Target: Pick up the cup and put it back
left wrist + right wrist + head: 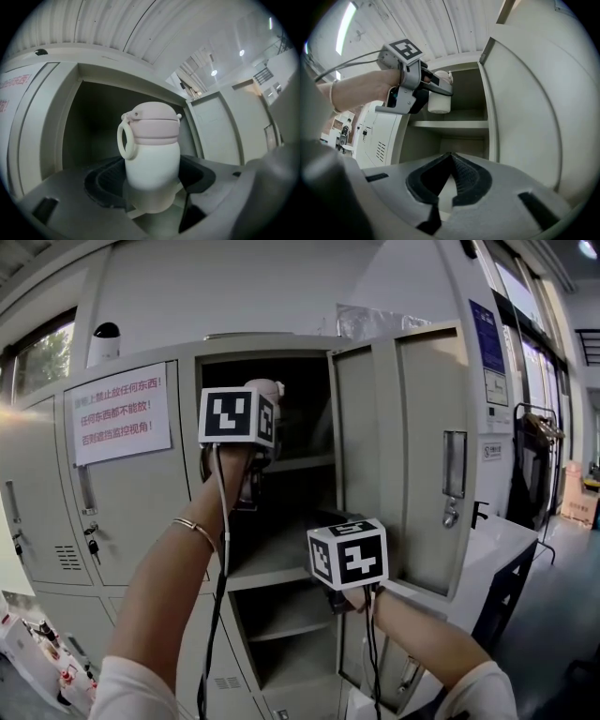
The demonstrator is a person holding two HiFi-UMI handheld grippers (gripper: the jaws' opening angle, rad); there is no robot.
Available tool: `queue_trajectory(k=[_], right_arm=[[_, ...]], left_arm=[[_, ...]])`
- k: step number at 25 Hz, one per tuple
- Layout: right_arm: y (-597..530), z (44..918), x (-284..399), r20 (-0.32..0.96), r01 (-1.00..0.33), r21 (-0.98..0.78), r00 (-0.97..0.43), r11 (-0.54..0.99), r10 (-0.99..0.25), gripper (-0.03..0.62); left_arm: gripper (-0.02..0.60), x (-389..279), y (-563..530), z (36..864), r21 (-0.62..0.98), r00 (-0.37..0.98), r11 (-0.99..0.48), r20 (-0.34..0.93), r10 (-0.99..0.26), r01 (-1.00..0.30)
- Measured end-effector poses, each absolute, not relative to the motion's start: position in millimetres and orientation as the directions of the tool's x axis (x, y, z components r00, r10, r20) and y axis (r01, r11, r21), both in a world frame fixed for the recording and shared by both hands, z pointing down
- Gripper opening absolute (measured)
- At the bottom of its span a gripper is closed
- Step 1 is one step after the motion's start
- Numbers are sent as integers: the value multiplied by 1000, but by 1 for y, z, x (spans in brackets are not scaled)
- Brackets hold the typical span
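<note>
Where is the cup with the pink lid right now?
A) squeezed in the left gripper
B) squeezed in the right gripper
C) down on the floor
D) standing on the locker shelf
A: the left gripper view shows the cup clamped between the jaws of the left gripper, held up in front of the open locker, while the right gripper has its jaws together on nothing.

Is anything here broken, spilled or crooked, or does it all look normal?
Nothing stands out. The cup sits upright in the left gripper, lid shut and no spill visible, held in front of the locker at its top compartment. The locker door simply stands open. The right gripper is shut and empty.
</note>
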State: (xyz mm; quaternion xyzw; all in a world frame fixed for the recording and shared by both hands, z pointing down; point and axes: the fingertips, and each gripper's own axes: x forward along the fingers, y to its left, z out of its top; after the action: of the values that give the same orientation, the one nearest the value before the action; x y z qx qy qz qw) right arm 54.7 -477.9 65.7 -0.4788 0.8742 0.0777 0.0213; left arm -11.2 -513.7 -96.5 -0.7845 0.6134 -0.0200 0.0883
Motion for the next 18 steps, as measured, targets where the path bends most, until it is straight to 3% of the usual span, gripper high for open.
queue_trajectory(k=[18], right_arm=[[-491, 81, 50, -99, -833, 102, -552, 544, -828, -8]], left_arm=[[336, -19, -556, -80, -118, 207, -211, 39, -977, -970]])
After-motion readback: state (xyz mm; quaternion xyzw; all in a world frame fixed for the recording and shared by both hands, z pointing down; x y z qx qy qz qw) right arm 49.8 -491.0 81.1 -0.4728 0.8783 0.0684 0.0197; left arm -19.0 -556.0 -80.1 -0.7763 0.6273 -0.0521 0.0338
